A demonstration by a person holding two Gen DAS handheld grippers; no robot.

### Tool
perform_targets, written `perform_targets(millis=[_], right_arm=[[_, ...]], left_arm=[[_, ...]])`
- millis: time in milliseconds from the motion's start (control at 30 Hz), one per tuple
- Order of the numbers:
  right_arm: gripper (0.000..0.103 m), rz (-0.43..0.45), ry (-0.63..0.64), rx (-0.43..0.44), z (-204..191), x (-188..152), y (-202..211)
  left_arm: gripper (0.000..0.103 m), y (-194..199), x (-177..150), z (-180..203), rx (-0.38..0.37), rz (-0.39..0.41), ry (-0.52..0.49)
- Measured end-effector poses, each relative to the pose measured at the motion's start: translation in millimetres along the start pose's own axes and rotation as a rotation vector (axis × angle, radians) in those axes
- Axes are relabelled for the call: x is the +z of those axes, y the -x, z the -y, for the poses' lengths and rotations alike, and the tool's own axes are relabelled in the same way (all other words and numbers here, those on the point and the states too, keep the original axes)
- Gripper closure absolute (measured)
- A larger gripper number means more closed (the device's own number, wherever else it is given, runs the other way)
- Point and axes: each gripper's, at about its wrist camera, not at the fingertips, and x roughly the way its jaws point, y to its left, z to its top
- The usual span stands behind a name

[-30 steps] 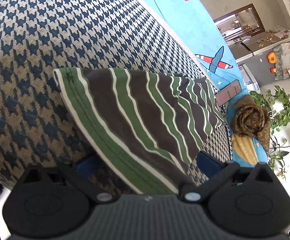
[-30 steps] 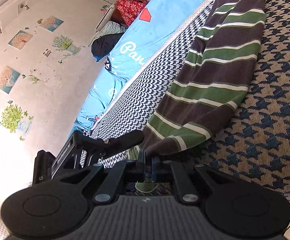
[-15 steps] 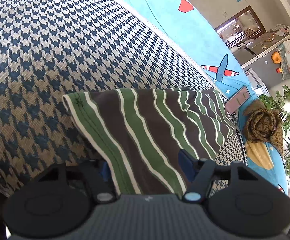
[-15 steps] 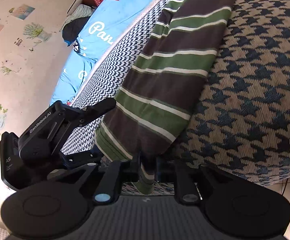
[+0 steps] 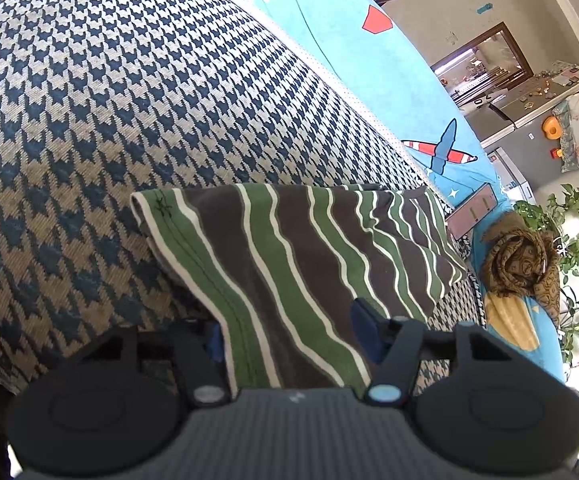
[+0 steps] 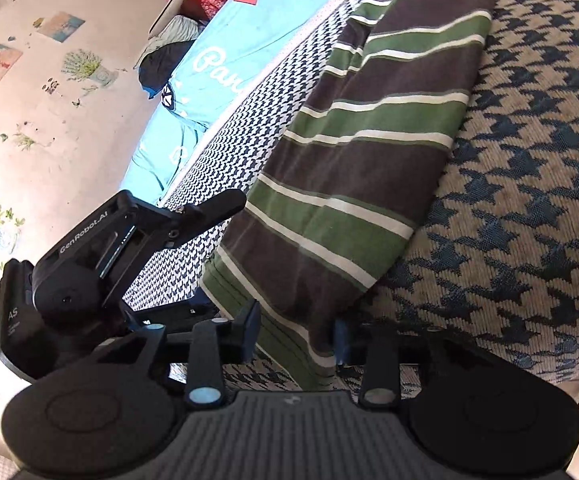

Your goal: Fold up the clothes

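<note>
Both grippers stand with fingers spread apart around the near end of the striped garment [image 5: 309, 264]: the left gripper [image 5: 289, 340] straddles its hemmed edge, the right gripper [image 6: 293, 336] its corner, pinching nothing. Folded into a long band, the garment lies flat on the houndstooth cushion [image 5: 129, 92], running away toward the blue bedsheet [image 5: 369, 60]. Bare cushion lies open beside the band; its front edge drops just under the fingers.

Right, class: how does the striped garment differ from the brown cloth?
The striped garment lies folded flat; the brown cloth sits bunched up. The garment is on the houndstooth cover, the cloth on the blue sheet. Garment: green, brown, white stripes; cloth: golden-brown print. Both are fabric.
</note>
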Motion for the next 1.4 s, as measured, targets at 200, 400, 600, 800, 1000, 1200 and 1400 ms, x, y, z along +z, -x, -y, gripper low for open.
perform_targets(millis=[200, 400, 600, 800, 1000, 1200, 1400], right_arm=[[0.093, 0.033, 0.008, 0.033, -2.2, 6.4, 10.3], [0.094, 0.050, -0.023, 0.067, -0.2, 11.8, 16.8], [0.094, 0.050, -0.019, 0.074, -2.2, 13.4, 15.6], [0.090, -0.006, -0.046, 0.014, 2.5, 10.5, -0.5], [0.084, -0.009, -0.032, -0.006, 0.6, 7.8, -13.1], [0.095, 0.007, 0.047, -0.053, -7.4, 4.5, -15.1], [0.096, -0.001, 0.122, -0.020, -23.1, 2.9, -17.4]], left_arm=[[0.029, -4.0, 3.1, -1.1, 0.025, 0.027, -0.003], [0.019, -16.6, 9.2, 9.1, 0.038, 0.046, -0.017], [0.058, -24.1, 14.5, 17.2, 0.108, 0.061, -0.057], [0.086, -25.1, 16.1, 14.6, 0.147, 0.066, -0.072], [0.086, -26.0, 17.7, 12.1, 0.186, 0.070, -0.088], [0.096, -24.2, 15.5, 18.7, 0.242, 0.089, -0.141], [0.097, -8.8, 24.7, 35.7, 0.292, 0.176, -0.209]])
